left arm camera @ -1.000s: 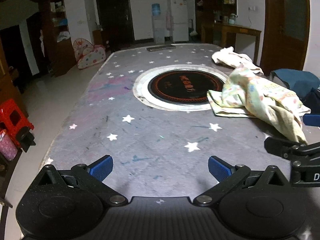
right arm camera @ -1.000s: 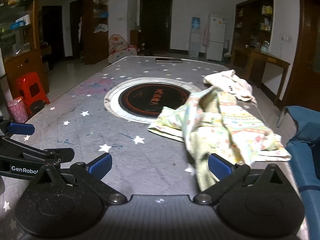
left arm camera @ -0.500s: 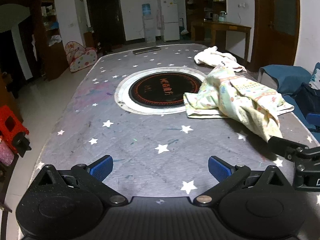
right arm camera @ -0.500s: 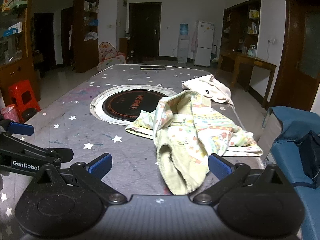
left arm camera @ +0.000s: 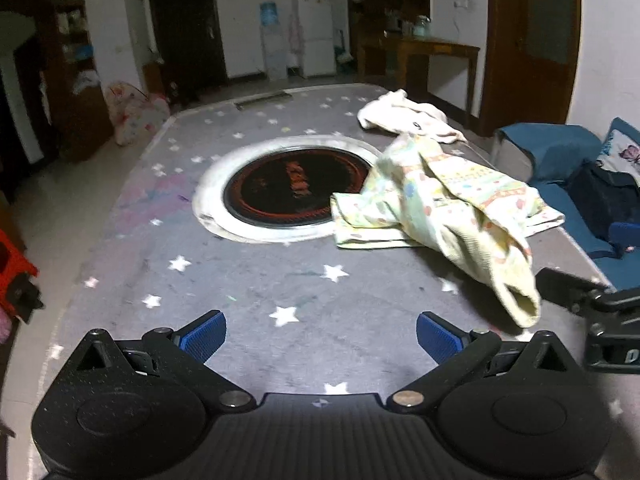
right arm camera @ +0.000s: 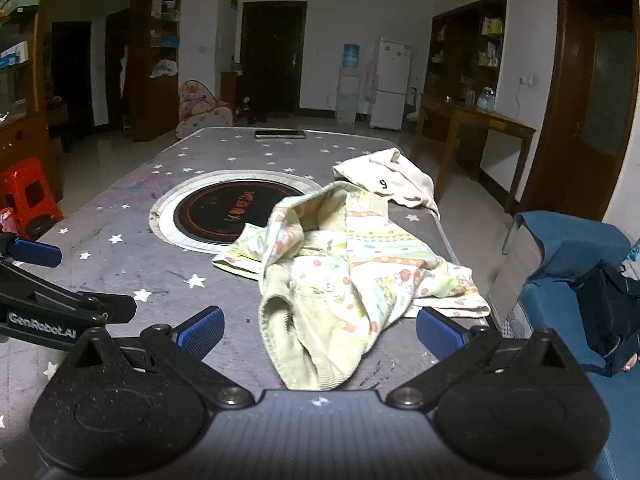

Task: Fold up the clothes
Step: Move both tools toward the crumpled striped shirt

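Observation:
A crumpled pale yellow patterned garment (left arm camera: 444, 208) lies on the right side of the grey star-print table (left arm camera: 240, 288); it also shows in the right wrist view (right arm camera: 344, 276). A white garment (left arm camera: 404, 116) lies behind it, also in the right wrist view (right arm camera: 392, 180). My left gripper (left arm camera: 318, 334) is open and empty over bare table, left of the garment. My right gripper (right arm camera: 318, 330) is open, with the garment's near end lying between its fingers, not gripped.
A round black hotplate (left arm camera: 296, 188) with a white ring is set in the table's middle. A dark flat object (right arm camera: 280, 134) lies at the far edge. A blue sofa (right arm camera: 568, 280) with a dark bag stands to the right. A red stool (right arm camera: 28, 196) stands to the left.
Both grippers have drawn back and risen a little. The garment's near end now lies closer to the right gripper. Both stay open.

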Available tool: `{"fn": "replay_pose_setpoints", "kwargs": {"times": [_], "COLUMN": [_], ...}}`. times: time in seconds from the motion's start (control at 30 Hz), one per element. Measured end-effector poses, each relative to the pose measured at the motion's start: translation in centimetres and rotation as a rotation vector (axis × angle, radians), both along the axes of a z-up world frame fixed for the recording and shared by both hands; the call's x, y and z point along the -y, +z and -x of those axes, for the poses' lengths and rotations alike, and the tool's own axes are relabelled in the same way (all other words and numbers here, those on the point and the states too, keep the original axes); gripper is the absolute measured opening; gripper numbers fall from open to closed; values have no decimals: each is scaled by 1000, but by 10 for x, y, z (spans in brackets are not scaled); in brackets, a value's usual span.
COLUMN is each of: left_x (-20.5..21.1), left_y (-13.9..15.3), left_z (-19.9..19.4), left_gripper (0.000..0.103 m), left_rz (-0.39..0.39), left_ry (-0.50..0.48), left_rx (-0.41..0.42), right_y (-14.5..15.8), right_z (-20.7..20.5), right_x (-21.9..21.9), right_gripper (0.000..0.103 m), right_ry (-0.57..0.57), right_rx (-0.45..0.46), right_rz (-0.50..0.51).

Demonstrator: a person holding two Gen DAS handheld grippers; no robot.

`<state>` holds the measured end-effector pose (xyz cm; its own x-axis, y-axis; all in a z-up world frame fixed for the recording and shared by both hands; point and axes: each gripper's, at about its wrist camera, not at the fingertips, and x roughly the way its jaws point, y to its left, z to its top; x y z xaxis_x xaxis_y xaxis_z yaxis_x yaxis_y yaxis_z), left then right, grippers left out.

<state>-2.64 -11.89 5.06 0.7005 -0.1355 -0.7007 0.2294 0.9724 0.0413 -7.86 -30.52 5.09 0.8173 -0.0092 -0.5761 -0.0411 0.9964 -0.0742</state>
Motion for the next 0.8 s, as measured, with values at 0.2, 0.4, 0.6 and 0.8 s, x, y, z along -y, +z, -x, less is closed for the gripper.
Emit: {"fn": "replay_pose_setpoints", "kwargs": {"times": [0.2, 0.4, 0.6, 0.8], "left_x": [7, 19, 26, 32], "left_y": [-5, -10, -9, -4], "left_z": [-14, -20, -30, -42], "left_gripper": [103, 103, 103, 103], "left_rz": [-13, -44, -52, -64], "left_ry": [-13, -42, -53, -53], "left_rx": [-32, -30, -27, -15], "right_y": [-7, -12, -14, -15], "right_z": [-8, -16, -21, -29], "right_x": [10, 16, 18, 21], "right_gripper": [103, 102, 99, 93], "right_ry": [-10, -17, -15, 1], "right_rx": [-25, -45, -58, -80], "right_rz": [5, 4, 11, -3]}}
